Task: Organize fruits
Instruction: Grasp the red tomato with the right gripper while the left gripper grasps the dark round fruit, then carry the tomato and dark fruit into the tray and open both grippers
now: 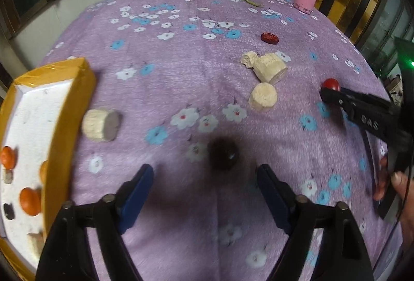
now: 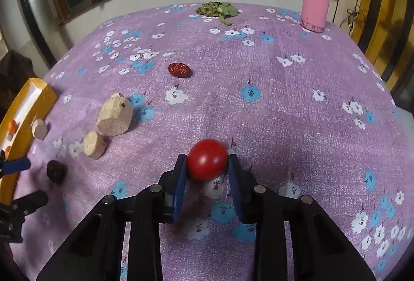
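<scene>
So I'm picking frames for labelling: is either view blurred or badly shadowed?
Left wrist view: motion-smeared, the dark fruit ahead of the left gripper is a soft blob in shadow, and the box edge streaks. Right wrist view: sharper, the red tomato is crisp, and fisheye bends the window frame.

The left gripper reached in from the bottom of the left wrist view, angled steeply downward, its two blue fingers spread well apart with nothing pressed between them. The right gripper entered from the bottom centre of the right wrist view, also tilted down, its blue pads drawn in against what lay between them. At the right edge of the left wrist view, a hand gripped the right gripper's black handle.
</scene>
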`<act>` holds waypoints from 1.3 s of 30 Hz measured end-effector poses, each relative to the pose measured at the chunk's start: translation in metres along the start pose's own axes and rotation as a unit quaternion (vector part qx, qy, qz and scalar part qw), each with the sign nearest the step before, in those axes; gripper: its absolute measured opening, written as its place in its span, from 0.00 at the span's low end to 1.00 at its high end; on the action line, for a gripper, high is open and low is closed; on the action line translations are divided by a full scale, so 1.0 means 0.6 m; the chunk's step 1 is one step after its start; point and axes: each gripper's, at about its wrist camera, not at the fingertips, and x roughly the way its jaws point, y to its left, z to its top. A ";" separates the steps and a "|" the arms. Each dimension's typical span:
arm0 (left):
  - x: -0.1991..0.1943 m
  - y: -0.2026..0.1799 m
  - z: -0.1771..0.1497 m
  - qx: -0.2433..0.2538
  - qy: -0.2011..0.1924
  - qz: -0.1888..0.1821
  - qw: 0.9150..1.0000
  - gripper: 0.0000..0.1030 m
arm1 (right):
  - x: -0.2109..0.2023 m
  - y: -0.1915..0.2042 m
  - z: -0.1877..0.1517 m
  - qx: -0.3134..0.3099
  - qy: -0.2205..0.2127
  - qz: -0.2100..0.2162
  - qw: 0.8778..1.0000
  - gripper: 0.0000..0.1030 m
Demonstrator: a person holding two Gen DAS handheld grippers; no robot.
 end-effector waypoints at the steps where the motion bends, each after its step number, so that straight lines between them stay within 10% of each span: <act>1: 0.006 0.001 0.003 -0.003 0.003 -0.006 1.000 0.65 | -0.002 -0.001 -0.002 0.001 -0.002 0.001 1.000 0.29; 8: 0.004 -0.003 0.005 -0.005 -0.023 -0.031 0.999 0.26 | -0.017 0.001 -0.016 0.010 -0.005 0.012 1.000 0.29; 39: -0.174 0.180 -0.085 -0.050 -0.091 -0.079 0.991 0.26 | -0.169 0.232 -0.104 -0.014 -0.044 0.049 0.998 0.29</act>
